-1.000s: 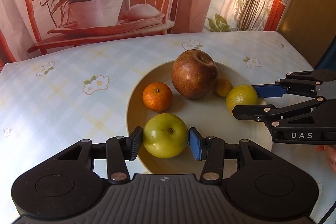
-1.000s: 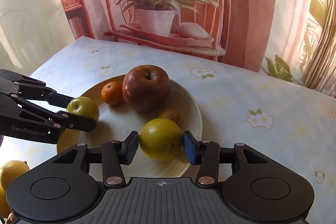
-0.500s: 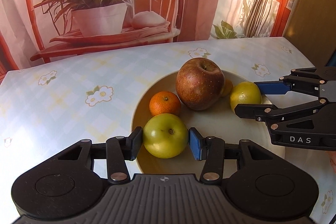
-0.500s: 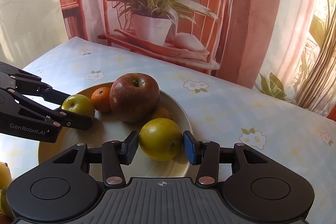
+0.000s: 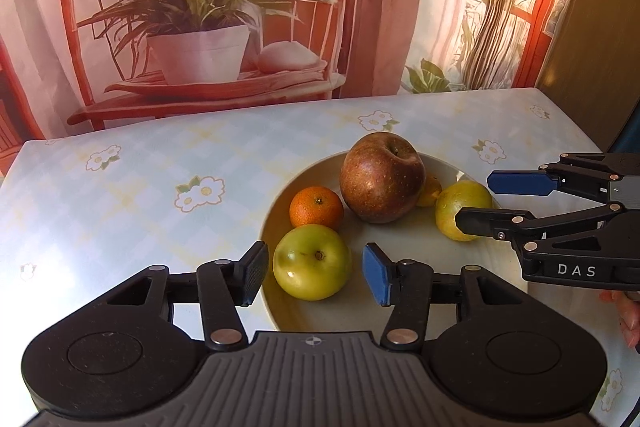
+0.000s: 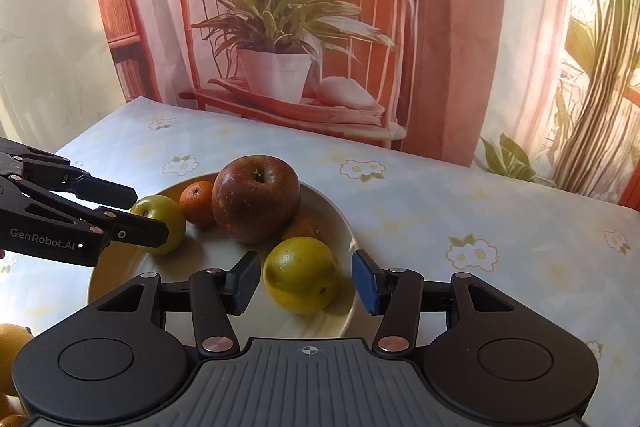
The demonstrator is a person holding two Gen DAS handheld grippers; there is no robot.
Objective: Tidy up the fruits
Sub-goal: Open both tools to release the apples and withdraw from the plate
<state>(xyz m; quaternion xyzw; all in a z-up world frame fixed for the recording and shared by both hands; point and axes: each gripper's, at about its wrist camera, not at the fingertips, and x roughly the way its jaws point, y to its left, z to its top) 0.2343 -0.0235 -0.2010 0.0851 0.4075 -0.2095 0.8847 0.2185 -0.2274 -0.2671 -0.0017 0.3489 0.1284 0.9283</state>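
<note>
A pale round plate (image 5: pixel 400 303) (image 6: pixel 336 219) on the flowered tablecloth holds a big red apple (image 5: pixel 382 177) (image 6: pixel 256 203), a small orange (image 5: pixel 316 207) (image 6: pixel 197 202), a green apple (image 5: pixel 313 262) (image 6: pixel 166 217), a yellow-green fruit (image 5: pixel 460 201) (image 6: pixel 302 275) and a small yellowish fruit (image 5: pixel 429 191) (image 6: pixel 302 227) half hidden behind the apple. My left gripper (image 5: pixel 315 273) (image 6: pixel 150 213) is opening; the green apple rests on the plate between its pads, gaps on both sides. My right gripper (image 6: pixel 301 281) (image 5: pixel 474 201) is opening too, straddling the yellow-green fruit without touching it.
A printed backdrop of a potted plant on a red chair (image 5: pixel 200 39) hangs behind the table. More yellow and orange fruit (image 6: pixel 10 355) lies at the lower left of the right wrist view. Part of a hand (image 5: pixel 628 311) shows behind the right gripper.
Both grippers, shut on their fruits before, have spread their pads off them; the green apple and the yellow-green fruit now sit free on the plate.
</note>
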